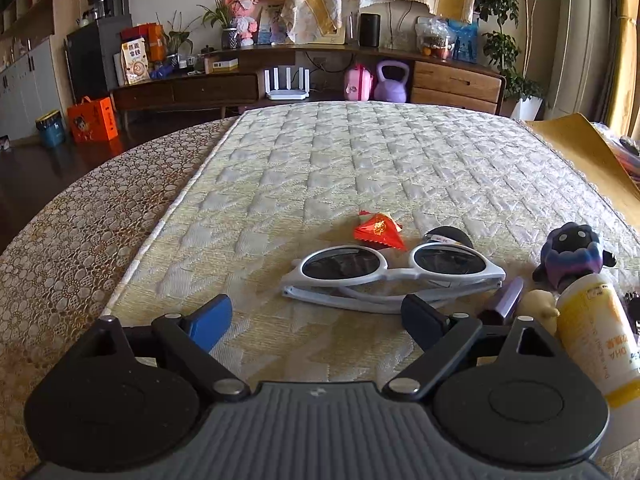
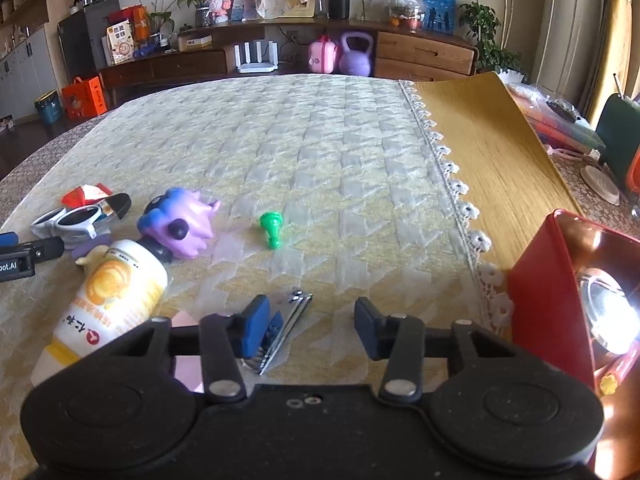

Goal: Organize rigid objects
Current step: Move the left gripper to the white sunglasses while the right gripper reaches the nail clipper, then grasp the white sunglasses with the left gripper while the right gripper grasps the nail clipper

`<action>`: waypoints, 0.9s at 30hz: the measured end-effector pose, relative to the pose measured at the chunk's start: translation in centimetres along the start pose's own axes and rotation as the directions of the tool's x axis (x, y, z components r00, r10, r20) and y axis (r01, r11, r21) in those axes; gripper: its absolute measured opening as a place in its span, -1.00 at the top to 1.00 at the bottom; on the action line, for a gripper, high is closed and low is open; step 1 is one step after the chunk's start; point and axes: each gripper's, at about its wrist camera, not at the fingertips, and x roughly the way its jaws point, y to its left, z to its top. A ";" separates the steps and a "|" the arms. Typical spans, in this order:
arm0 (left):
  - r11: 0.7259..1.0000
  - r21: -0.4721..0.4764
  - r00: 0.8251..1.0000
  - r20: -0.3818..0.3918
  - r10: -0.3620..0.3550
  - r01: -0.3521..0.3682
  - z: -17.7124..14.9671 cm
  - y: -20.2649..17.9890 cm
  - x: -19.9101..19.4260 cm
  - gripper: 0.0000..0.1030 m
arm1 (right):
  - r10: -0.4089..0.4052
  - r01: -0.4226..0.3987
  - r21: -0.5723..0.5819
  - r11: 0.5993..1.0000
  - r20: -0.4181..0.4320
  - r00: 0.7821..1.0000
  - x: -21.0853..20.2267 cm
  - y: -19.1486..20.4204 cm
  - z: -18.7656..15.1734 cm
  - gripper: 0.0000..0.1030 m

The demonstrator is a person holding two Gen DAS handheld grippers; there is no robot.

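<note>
We are working over a quilted tablecloth [image 2: 320,160]. Our right gripper [image 2: 310,326] is straddling a nail clipper [image 2: 286,326], fingers spread, only the left pad touching it. Our left gripper [image 1: 316,320] is hanging wide before white sunglasses [image 1: 394,276]. A red bin [image 2: 548,296], likely the destination, is waiting right.

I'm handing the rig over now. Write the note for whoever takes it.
Left gripper: open, empty, just short of the white sunglasses.
Right gripper: jaws part-closed around the nail clipper, which touches the left finger only; not gripped.
On the quilted cloth: red packet, purple toy, green pawn, yellow-and-white bottle.
Red box at the right holds a shiny round item.
Done: cannot tell beyond that.
Left: everything on the cloth, probably into the box.
</note>
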 end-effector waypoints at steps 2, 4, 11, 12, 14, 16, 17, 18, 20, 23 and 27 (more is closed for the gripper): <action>1.000 -0.005 1.000 0.006 -0.002 0.002 0.0 0.1 -0.3 -0.79 | 0.007 -0.007 -0.010 1.000 -0.003 1.000 0.0 0.3 -0.1 0.22; 1.000 0.005 1.000 0.012 -0.019 0.018 0.0 0.2 -0.7 -0.79 | 0.013 -0.013 -0.025 1.000 -0.004 1.000 0.1 0.6 -0.2 0.29; 1.000 -0.012 1.000 -0.003 -0.018 0.018 0.3 1.1 0.4 -0.79 | 0.032 -0.031 -0.048 0.998 0.005 0.999 -0.1 1.1 -0.3 0.64; 1.000 -0.019 1.000 0.001 -0.022 0.022 0.3 1.2 0.5 -0.78 | 0.035 -0.034 -0.049 0.998 0.006 0.999 -0.1 1.1 -0.3 0.68; 0.999 -0.015 0.999 0.010 -0.037 0.037 0.4 1.3 0.5 -0.60 | 0.043 -0.043 -0.045 0.998 0.008 0.999 -0.2 1.0 -0.4 0.72; 0.998 -0.008 0.998 0.017 -0.059 0.059 0.6 1.3 0.4 -0.26 | 0.049 -0.049 -0.038 0.998 0.010 0.999 -0.4 0.8 -0.6 0.75; 0.998 -0.006 0.998 0.018 -0.067 0.067 0.7 1.3 0.4 -0.18 | 0.053 -0.053 -0.034 0.998 0.012 0.999 -0.4 0.6 -0.6 0.76; 0.997 -0.003 0.997 0.019 -0.074 0.074 0.8 1.3 0.4 -0.02 | 0.056 -0.056 -0.031 0.998 0.013 0.998 -0.4 0.5 -0.7 0.77; 0.995 0.001 0.995 0.019 -0.096 0.096 0.9 1.2 0.4 0.35 | 0.059 -0.059 -0.027 0.998 0.015 0.998 -0.5 0.4 -0.8 0.78; 0.994 0.011 0.994 0.011 -0.110 0.110 1.1 0.9 0.2 0.64 | 0.065 -0.065 -0.020 0.998 0.016 0.998 -0.8 0.2 -0.9 0.79; 0.991 0.013 0.991 0.007 -0.136 0.136 0.9 0.6 -0.8 0.66 | 0.072 -0.072 -0.019 0.997 0.015 0.997 -1.2 -0.1 -1.3 0.79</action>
